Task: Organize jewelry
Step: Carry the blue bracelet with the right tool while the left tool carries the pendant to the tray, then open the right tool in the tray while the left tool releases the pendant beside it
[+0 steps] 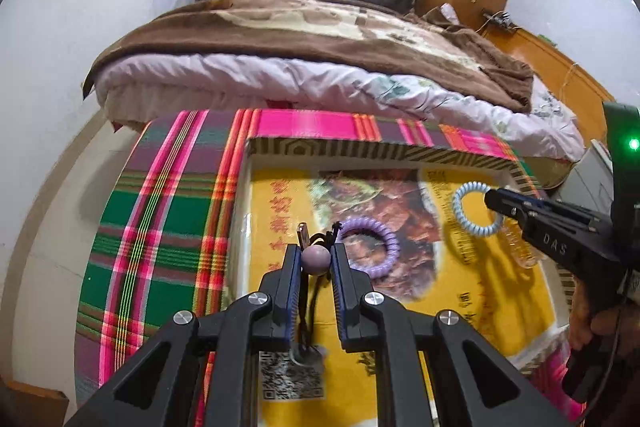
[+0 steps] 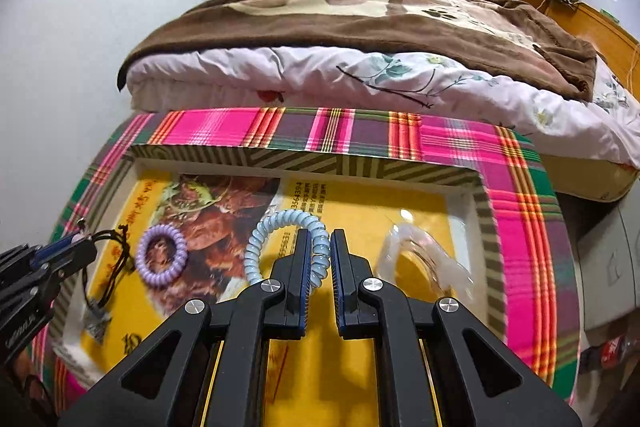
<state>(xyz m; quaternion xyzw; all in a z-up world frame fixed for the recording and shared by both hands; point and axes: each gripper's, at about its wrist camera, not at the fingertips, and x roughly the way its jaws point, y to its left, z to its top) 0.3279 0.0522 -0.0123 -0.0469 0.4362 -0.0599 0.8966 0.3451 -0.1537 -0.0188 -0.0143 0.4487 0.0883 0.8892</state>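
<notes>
The left gripper (image 1: 316, 257) is closed on a beaded cord (image 1: 315, 259); the right gripper (image 2: 319, 247), at three o'clock, pinches a blue coil band (image 2: 256, 247). Sorting into the box (image 2: 304, 157) seems partly done.

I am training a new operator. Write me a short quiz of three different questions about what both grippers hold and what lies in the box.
1. True or false: the left gripper is shut on a purple bead on a black cord.
2. The right gripper grips which item? A) purple spiral hair tie B) light blue spiral hair tie C) clear plastic bangle
3. Fill in: all items are above or inside the striped-rim ____.

Key: 1 true; 2 B; 3 box.
</notes>
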